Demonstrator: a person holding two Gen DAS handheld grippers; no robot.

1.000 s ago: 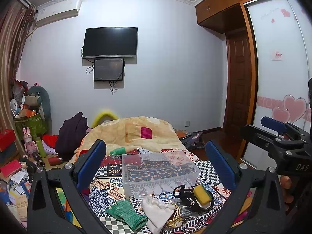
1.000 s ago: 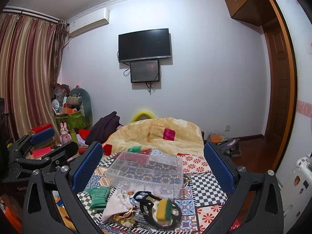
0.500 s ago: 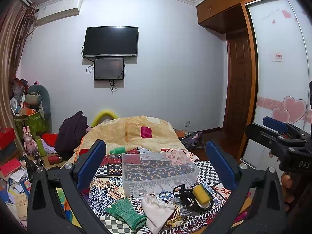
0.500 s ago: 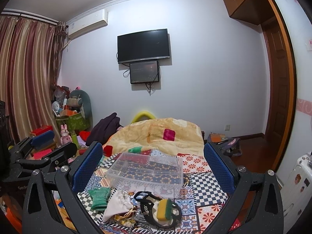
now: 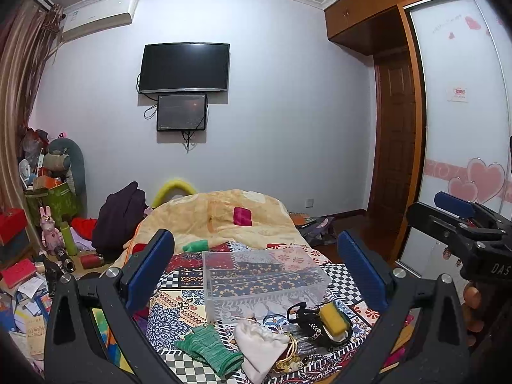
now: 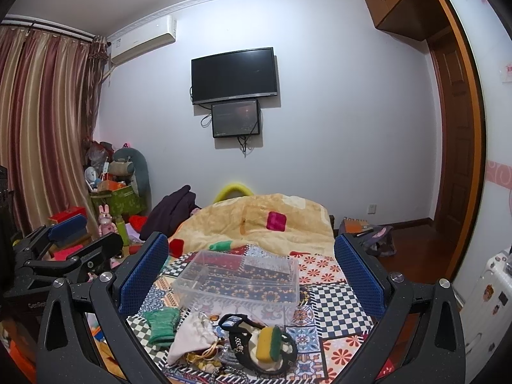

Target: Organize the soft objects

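Both pairs of blue-padded fingers stand wide apart and hold nothing as the left gripper (image 5: 256,272) and the right gripper (image 6: 251,272) hover side by side above a patterned bedspread (image 6: 332,297); between them sits a clear plastic box (image 6: 238,276), seemingly with nothing in it, and just in front of it a cluster of soft things: a green knitted glove (image 6: 161,324), a white drawstring pouch (image 6: 192,337) with a gold cord, a yellow-and-green sponge (image 6: 268,342) resting on a tangle of black straps (image 6: 243,336); none of these is in the box, so the sorting appears not to have begun, and the step in hand looks like the approach for a first pick; the next move probably calls for one gripper to dip toward the nearest piece, perhaps the glove or pouch, close on its bulk without snagging the cord or straps, then lift it over the box's near wall.
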